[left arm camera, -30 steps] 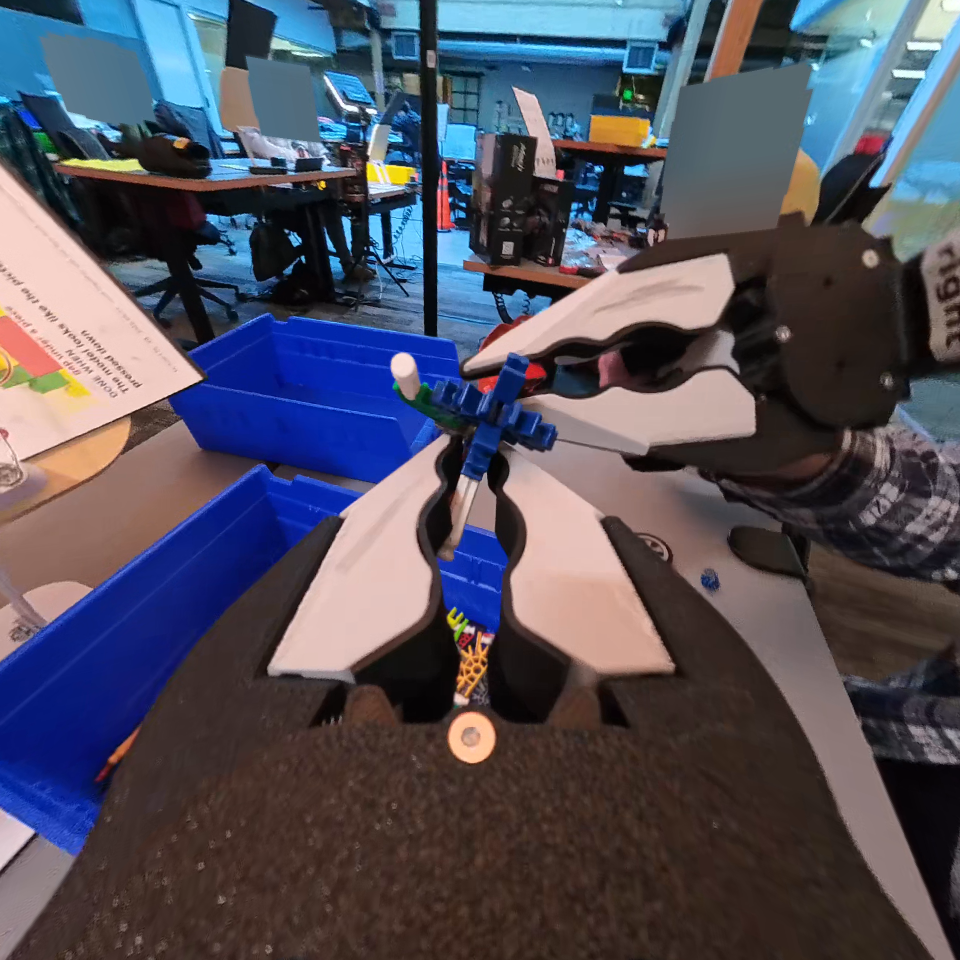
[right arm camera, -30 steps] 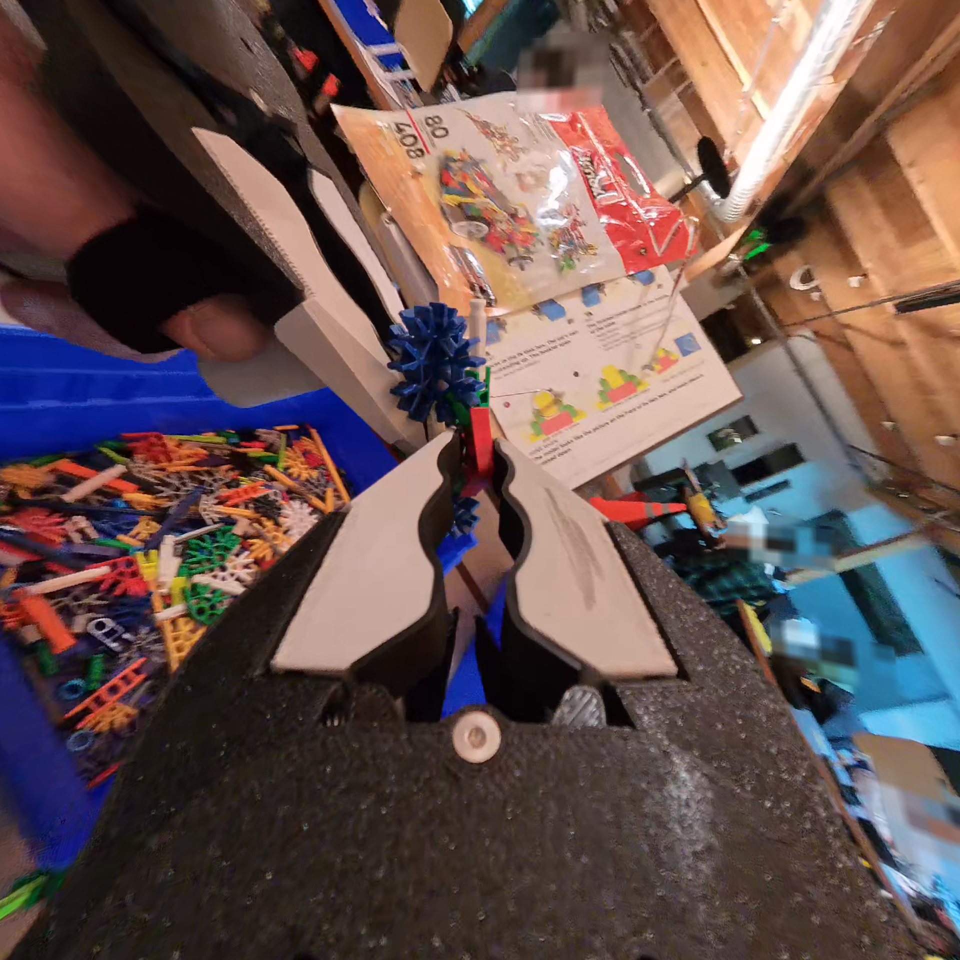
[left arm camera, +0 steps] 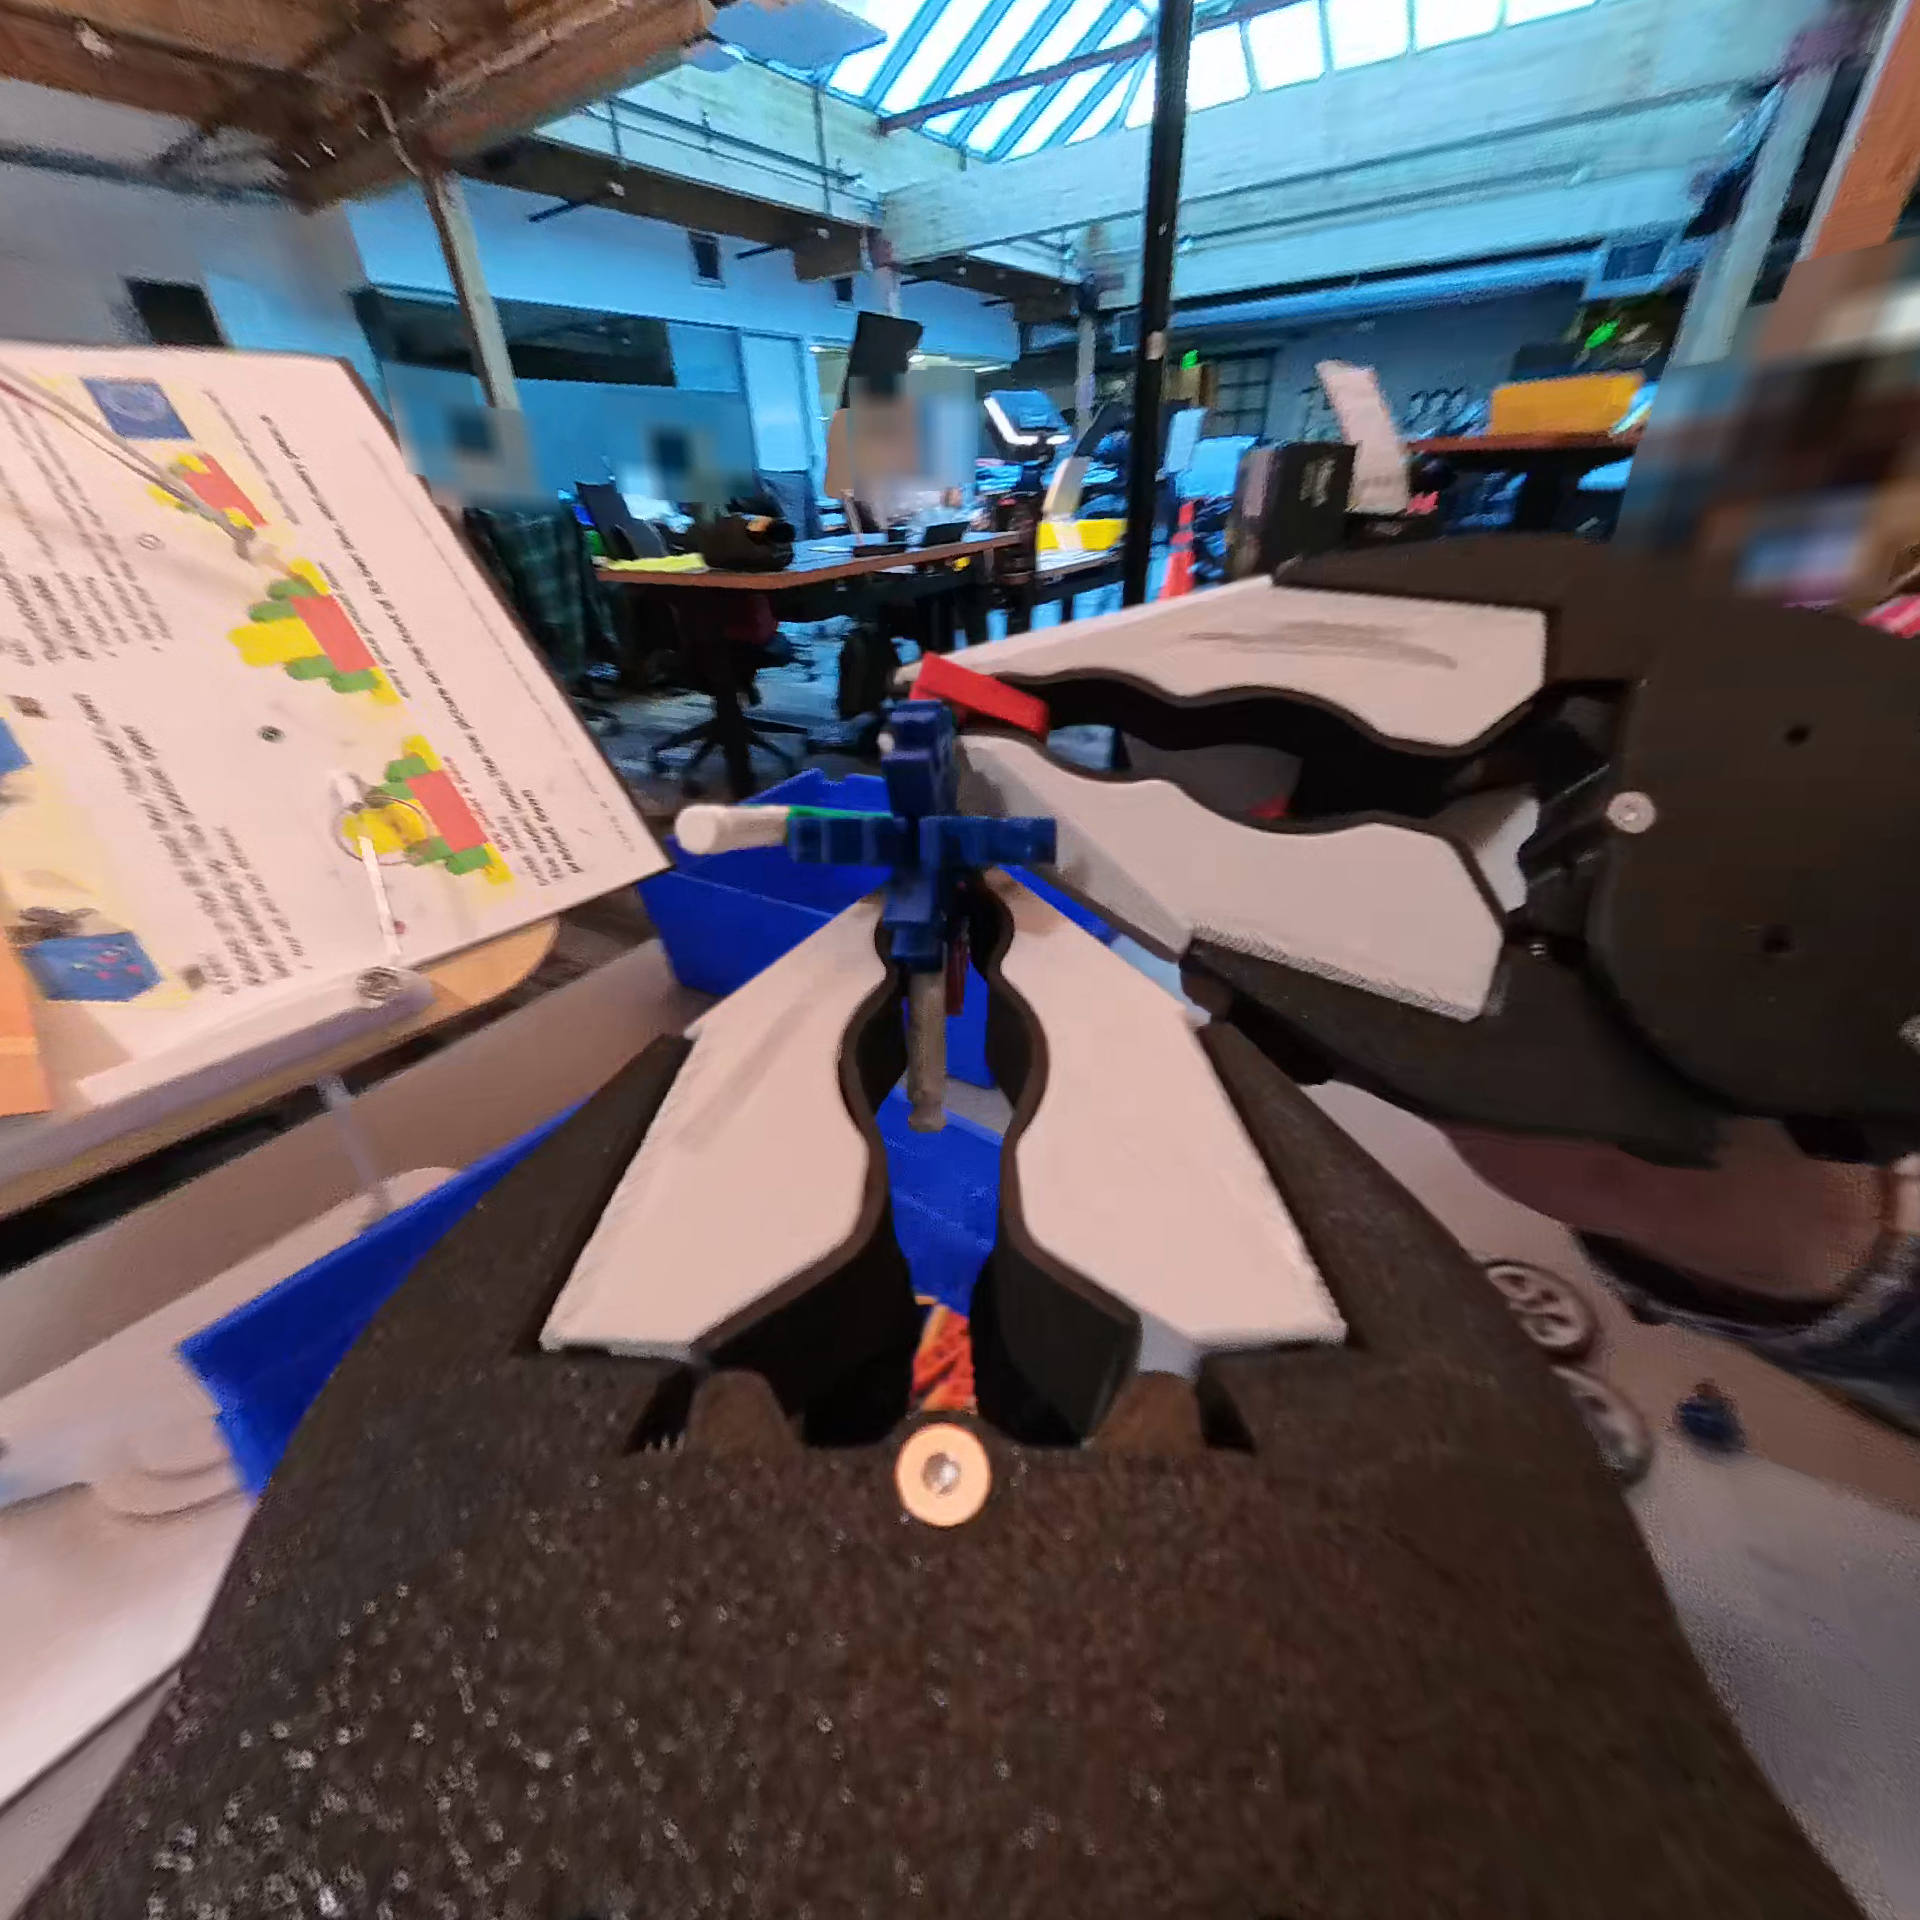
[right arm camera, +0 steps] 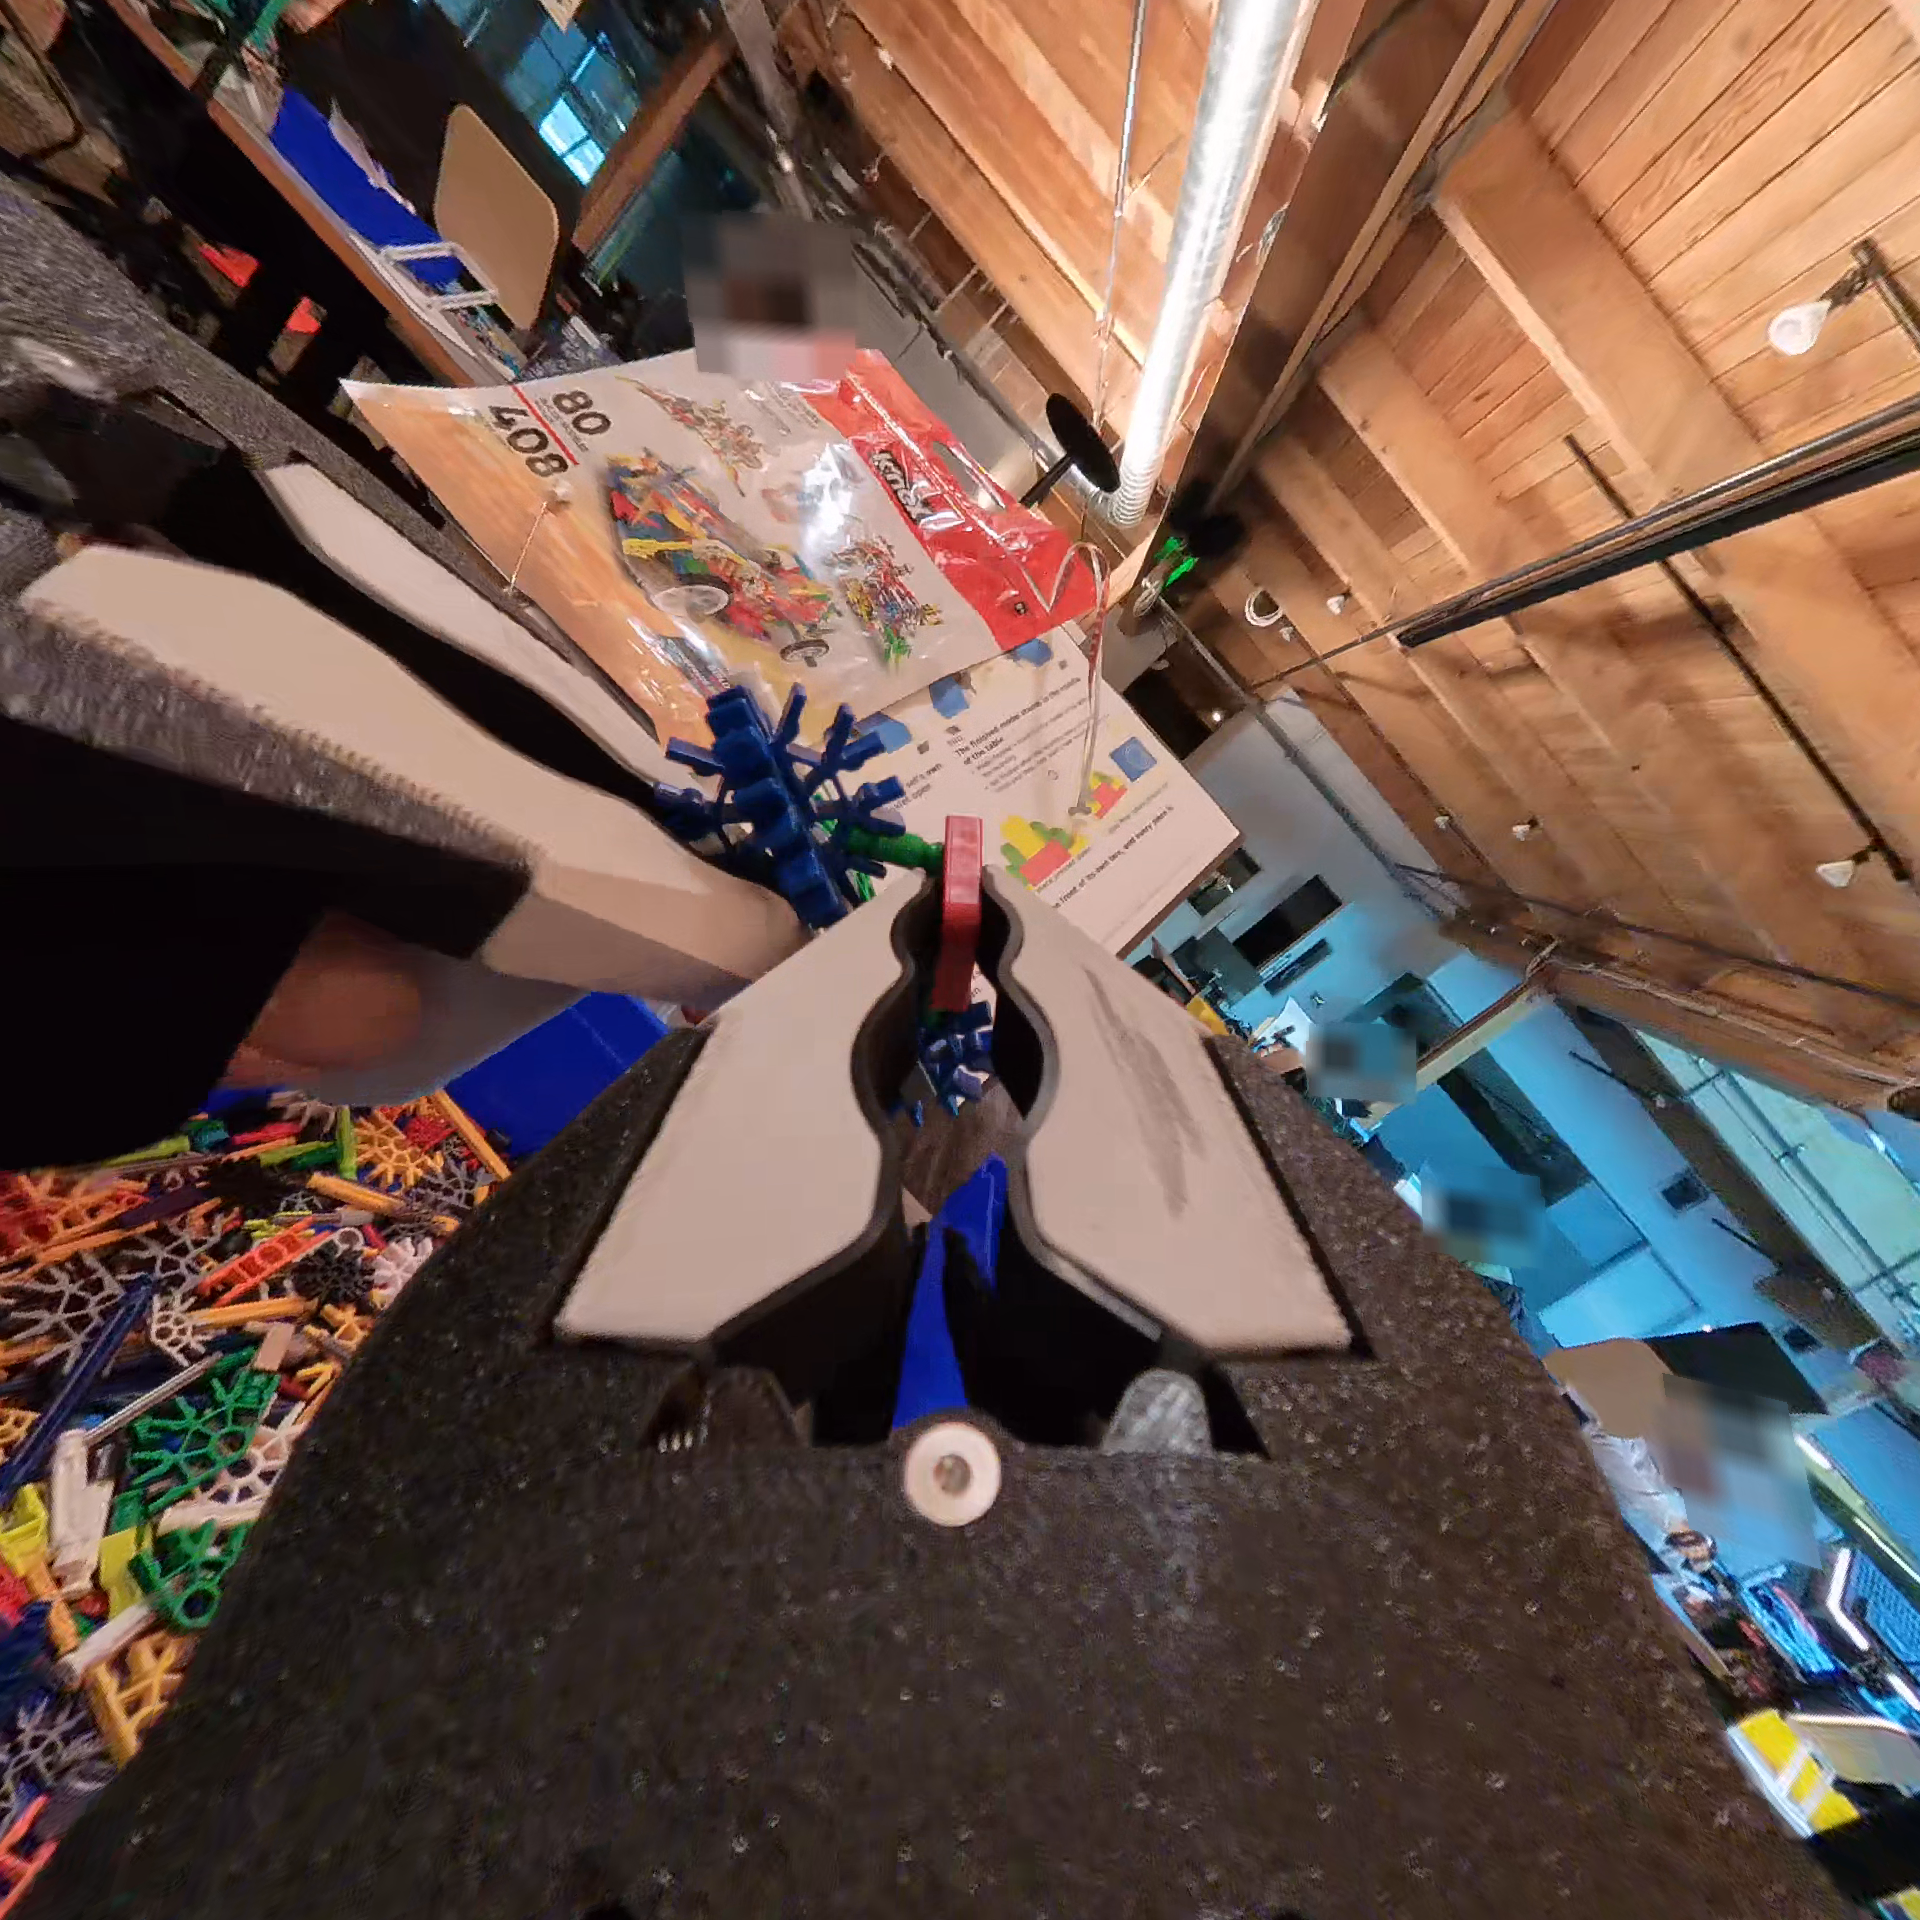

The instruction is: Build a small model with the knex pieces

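Grey table [left arm camera: 1766, 1621] amid workshop desks [left arm camera: 810, 566]

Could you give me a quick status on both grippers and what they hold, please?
Left gripper shut on grey rod of blue connector assembly. Right gripper shut on red piece, beside the assembly. Blue bin of parts below.
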`<state>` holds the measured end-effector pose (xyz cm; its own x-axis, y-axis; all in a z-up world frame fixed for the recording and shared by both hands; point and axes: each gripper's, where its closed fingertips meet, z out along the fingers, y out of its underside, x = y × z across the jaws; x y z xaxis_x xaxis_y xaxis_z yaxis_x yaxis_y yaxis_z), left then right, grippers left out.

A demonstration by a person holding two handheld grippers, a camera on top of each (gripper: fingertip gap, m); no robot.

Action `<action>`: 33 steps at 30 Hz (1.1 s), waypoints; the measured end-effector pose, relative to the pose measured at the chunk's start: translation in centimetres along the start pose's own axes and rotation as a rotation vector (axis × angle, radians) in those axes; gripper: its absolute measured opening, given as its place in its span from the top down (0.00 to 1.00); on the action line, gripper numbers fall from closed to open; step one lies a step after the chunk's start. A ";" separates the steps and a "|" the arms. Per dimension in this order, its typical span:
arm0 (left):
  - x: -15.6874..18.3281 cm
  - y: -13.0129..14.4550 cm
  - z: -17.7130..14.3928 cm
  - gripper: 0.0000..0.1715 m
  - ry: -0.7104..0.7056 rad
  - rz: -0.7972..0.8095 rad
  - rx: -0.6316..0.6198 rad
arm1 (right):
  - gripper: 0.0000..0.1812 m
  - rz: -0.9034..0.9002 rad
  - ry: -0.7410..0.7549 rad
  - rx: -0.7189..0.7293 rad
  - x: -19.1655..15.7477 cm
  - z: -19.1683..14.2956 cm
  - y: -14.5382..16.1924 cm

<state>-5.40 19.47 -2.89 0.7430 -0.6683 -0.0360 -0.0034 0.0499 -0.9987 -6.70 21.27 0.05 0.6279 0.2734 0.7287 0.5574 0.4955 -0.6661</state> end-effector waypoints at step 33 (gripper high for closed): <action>2.4 -2.6 -3.5 0.98 0.521 -0.079 0.108 | 0.98 1.219 -0.921 0.145 -1.6 -3.3 -2.6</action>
<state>-5.95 15.13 -0.48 0.3072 -0.9517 -0.0006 0.1286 0.0421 -0.9908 -7.41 16.83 0.11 0.0745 0.9326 -0.3532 -0.1207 -0.3432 -0.9315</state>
